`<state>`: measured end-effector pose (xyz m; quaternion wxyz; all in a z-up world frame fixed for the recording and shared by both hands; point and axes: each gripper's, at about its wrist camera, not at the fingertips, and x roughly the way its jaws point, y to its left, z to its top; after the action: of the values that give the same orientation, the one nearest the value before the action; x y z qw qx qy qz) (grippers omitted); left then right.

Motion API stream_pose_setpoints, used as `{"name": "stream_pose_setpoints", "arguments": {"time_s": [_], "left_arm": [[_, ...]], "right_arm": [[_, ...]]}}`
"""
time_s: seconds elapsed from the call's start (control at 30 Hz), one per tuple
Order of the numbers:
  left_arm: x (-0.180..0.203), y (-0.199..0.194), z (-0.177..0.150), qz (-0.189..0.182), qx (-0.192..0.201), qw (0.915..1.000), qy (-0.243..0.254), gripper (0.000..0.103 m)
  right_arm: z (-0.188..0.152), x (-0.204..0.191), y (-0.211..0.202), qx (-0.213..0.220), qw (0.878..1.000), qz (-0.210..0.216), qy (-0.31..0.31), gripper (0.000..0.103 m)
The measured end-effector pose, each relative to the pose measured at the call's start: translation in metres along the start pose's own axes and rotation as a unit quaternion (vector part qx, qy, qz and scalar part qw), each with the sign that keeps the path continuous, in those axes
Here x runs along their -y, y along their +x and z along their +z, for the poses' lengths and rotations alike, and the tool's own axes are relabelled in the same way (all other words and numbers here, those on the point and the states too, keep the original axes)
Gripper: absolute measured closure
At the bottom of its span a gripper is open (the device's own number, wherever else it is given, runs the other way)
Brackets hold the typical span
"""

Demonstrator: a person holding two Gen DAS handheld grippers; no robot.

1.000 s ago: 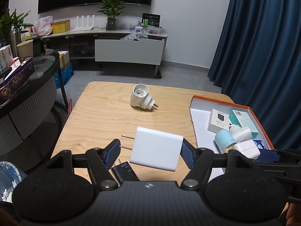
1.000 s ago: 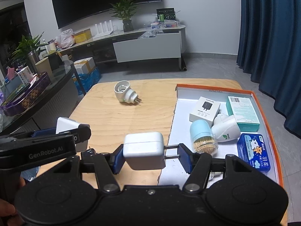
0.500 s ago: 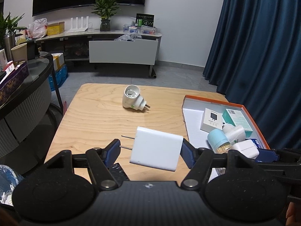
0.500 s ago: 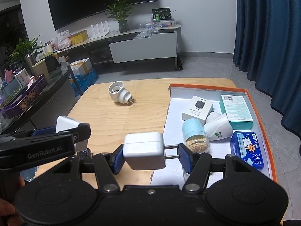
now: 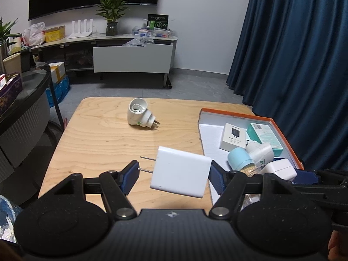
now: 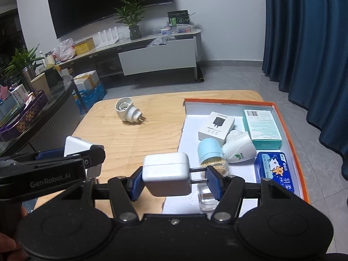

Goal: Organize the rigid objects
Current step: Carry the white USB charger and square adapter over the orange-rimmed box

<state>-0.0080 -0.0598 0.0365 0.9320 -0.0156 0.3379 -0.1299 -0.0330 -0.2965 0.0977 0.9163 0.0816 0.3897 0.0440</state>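
Above the near edge of the pale wooden table (image 5: 104, 139), each hand carries a charger off the surface: the left gripper (image 5: 174, 173) is clamped on a flat white rectangular wall charger (image 5: 181, 171), one pad on its prongs and the other on its back face, while the right gripper (image 6: 175, 179) pinches a smaller rounded white cube charger (image 6: 166, 177) the same way, prongs toward its right pad. The step in hand looks like the carry to the shallow orange-rimmed white tray (image 6: 289, 143) at about two o'clock. Next, each charger needs lowering onto bare tray floor and releasing. The free patch lies along the tray's near-left side (roughly one o'clock from the right gripper). Crowding it are a pale-blue-capped toothpick jar (image 6: 211, 154), a white rounded plug adapter (image 6: 239, 150), a white charger box (image 6: 216, 127), a teal carton (image 6: 262, 128) and a blue tin (image 6: 275, 170). A round white socket adapter (image 5: 139, 115) at twelve o'clock waits on the table, well apart.
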Motion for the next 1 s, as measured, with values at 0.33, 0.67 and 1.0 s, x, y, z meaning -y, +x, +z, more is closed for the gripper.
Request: {"name": "stream_pose_setpoints", "arguments": {"time_s": [0.33,0.67,1.0], "left_arm": [[0.017,0.006,0.003,-0.015,-0.004,0.9998,0.014,0.034],[0.033,0.014,0.005,-0.033,-0.011,0.9991,0.025,0.034],[0.049,0.025,0.005,-0.05,-0.021,0.998,0.034,0.034]], "right_arm": [[0.002,0.021,-0.003,0.002,1.0,-0.014,0.018,0.031],[0.002,0.045,-0.004,0.003,0.999,-0.031,0.041,0.031],[0.004,0.063,-0.001,0.004,0.997,-0.043,0.058,0.031]]}}
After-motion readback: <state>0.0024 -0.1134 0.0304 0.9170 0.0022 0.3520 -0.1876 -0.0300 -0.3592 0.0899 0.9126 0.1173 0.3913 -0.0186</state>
